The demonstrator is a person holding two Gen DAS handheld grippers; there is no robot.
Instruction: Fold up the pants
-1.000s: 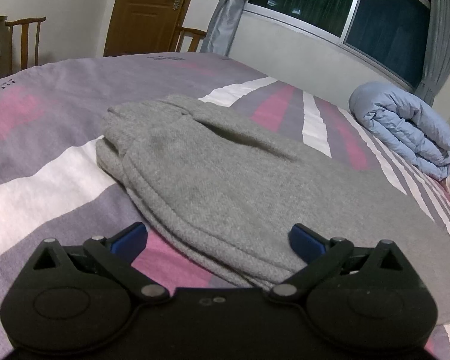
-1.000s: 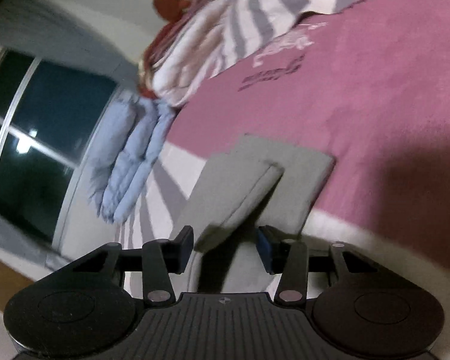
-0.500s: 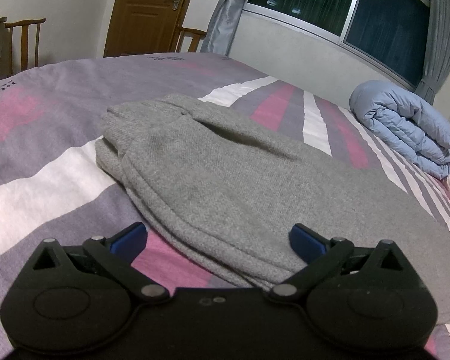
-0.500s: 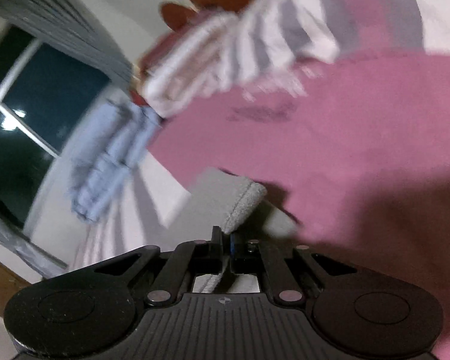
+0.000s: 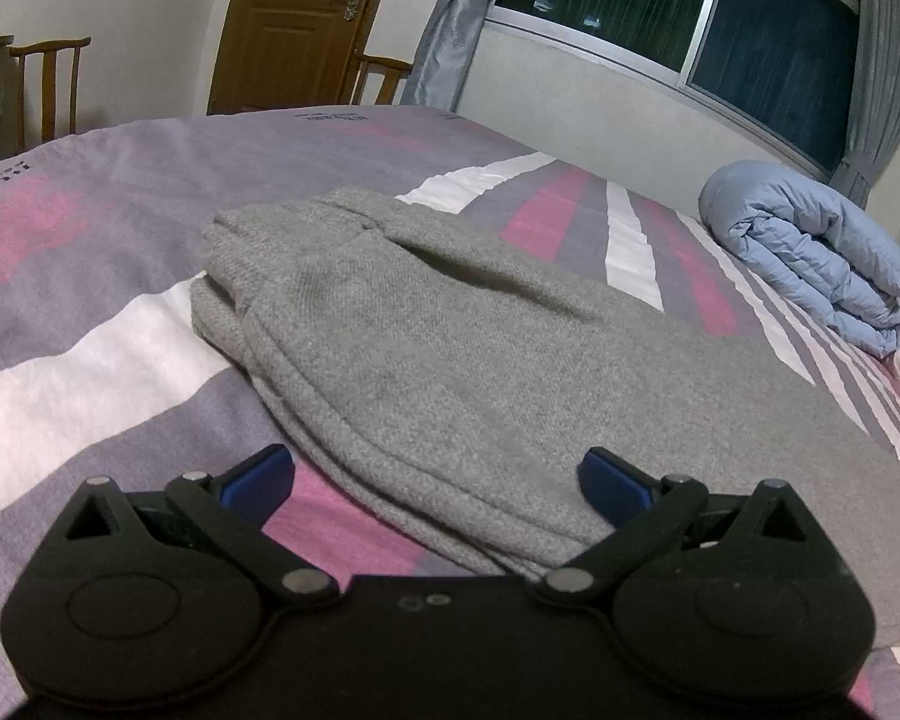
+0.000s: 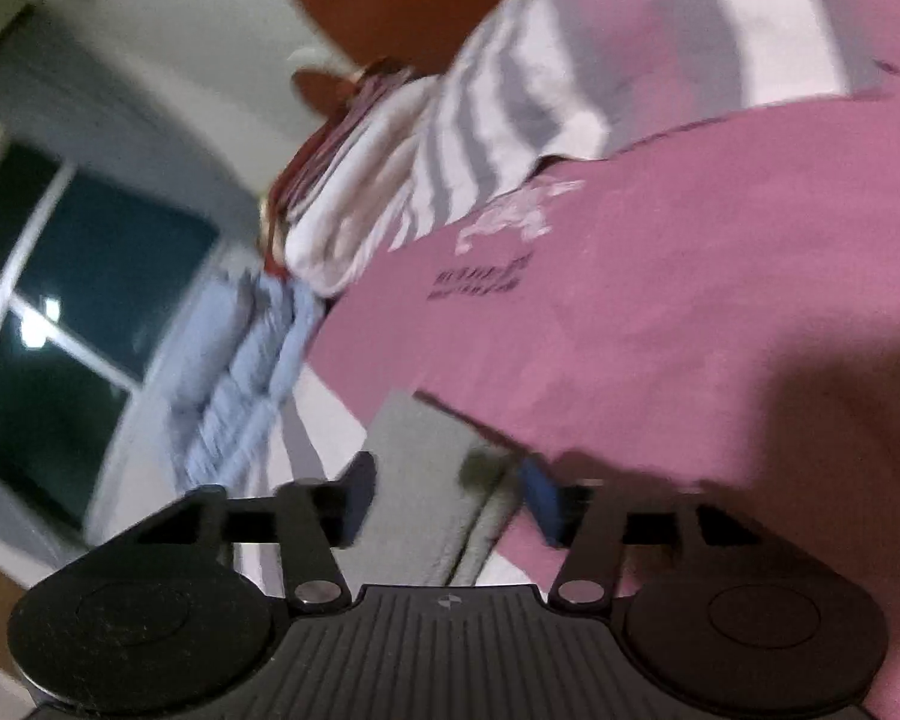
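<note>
Grey knit pants (image 5: 450,348) lie folded lengthwise on the striped bedspread (image 5: 90,360), the bunched waist end at the far left. My left gripper (image 5: 435,477) hovers over their near edge, blue pads (image 5: 258,474) wide apart, nothing gripped. In the blurred right wrist view, the grey leg end (image 6: 426,468) lies on the pink bedspread (image 6: 660,300) between the fingers of my right gripper (image 6: 450,501). Its jaws are opening, and the blue pad (image 6: 540,504) stands clear of the cloth.
A rolled light-blue duvet (image 5: 810,258) lies by the window wall, also seen as the blue duvet (image 6: 240,372) in the right view. Striped pillows (image 6: 450,150) sit at the bed head. A wooden door (image 5: 294,24) and chairs (image 5: 48,84) stand beyond the bed.
My right gripper shut on the leg's hem half a second ago and has now opened, shifting sideways. The left gripper and the pants near it have not moved.
</note>
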